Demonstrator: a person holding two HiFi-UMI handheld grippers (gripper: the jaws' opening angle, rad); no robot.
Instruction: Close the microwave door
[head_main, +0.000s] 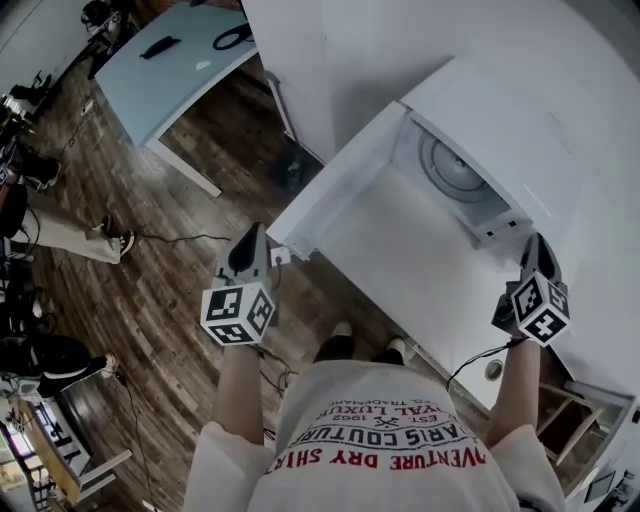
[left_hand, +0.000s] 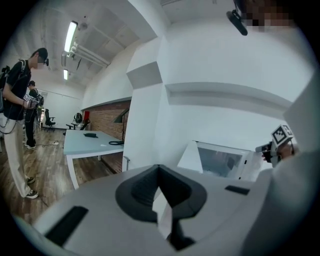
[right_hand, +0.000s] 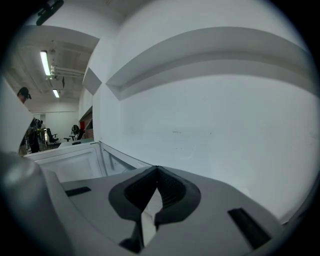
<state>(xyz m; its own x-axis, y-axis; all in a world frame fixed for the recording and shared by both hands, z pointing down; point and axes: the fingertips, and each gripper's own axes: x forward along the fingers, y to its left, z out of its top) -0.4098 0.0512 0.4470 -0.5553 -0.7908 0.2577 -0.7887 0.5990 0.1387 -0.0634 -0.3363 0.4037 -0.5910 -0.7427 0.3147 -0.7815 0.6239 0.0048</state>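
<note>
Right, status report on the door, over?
Left gripper and right gripper shut, empty. Microwave door open, left gripper by its outer edge. Nothing seen blocking it.

**Q:** How many microwaves are there?

**A:** One microwave (head_main: 470, 190). It has one door (head_main: 330, 190) and one turntable (head_main: 455, 170).

**Q:** How many grippers?

**A:** Two: one left gripper (head_main: 248, 250) and one right gripper (head_main: 537, 255). There are two marker cubes, one left cube (head_main: 238, 313) and one right cube (head_main: 541, 308).

**Q:** Any furniture?

**A:** One table (head_main: 170, 70). Two dark things lie on it: one flat object (head_main: 160, 46) and one cable (head_main: 233, 37).

**Q:** How many people?

**A:** The left gripper view shows two bystanders, one near person (left_hand: 17, 100) and one far person (left_hand: 32, 107). It also shows two ceiling strips, one near light (left_hand: 71, 37) and one far light (left_hand: 65, 74).
</note>
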